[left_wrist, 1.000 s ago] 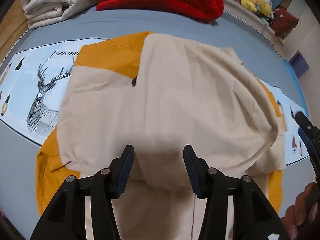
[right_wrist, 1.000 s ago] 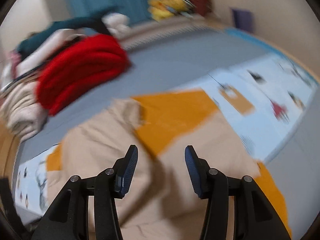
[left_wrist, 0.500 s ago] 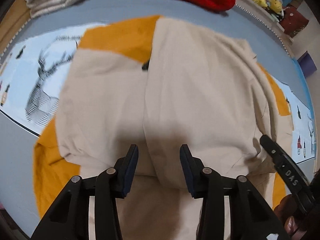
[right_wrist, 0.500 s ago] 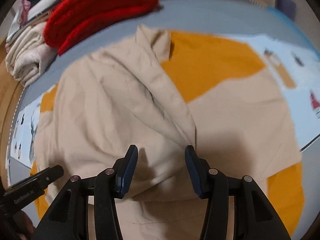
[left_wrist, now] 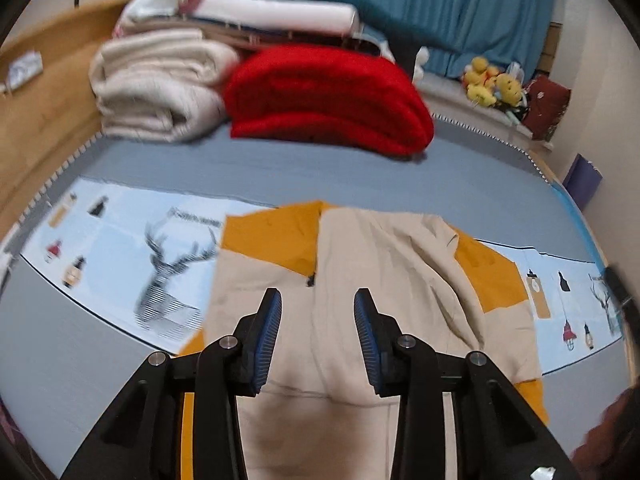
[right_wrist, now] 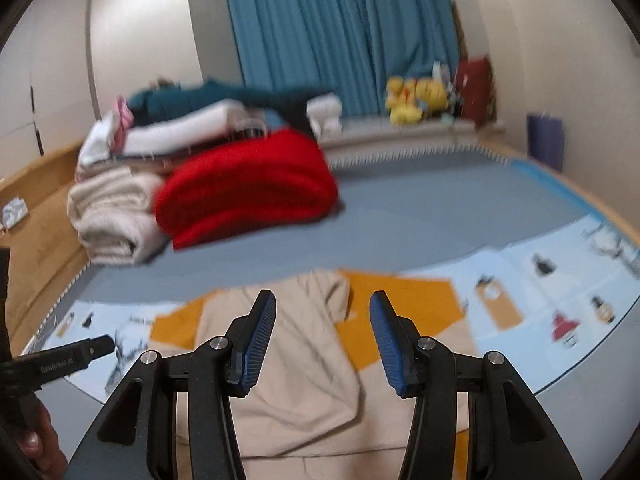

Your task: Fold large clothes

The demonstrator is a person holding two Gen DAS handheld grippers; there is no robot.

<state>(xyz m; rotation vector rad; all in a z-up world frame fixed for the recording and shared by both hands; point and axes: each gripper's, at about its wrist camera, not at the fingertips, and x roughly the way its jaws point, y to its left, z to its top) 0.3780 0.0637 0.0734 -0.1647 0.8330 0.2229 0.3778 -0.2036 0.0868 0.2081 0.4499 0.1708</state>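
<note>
A large beige and orange garment (left_wrist: 372,280) lies partly folded on the grey bed, over a light blue printed cloth (left_wrist: 132,248). It also shows in the right wrist view (right_wrist: 296,360). My left gripper (left_wrist: 318,336) is open and empty, raised above the garment's near part. My right gripper (right_wrist: 322,336) is open and empty, also above the garment. The left gripper's black finger (right_wrist: 68,360) shows at the left edge of the right wrist view.
A folded red blanket (left_wrist: 328,96) and folded cream bedding (left_wrist: 156,84) lie at the far side of the bed (left_wrist: 400,180). Yellow plush toys (left_wrist: 492,84) sit by the blue curtain (left_wrist: 440,4). A wooden board (left_wrist: 36,120) runs along the left.
Both grippers have lifted and tilted up from close over the garment, so the far bed and curtain now show. Both stay open and empty. The garment lies still.
</note>
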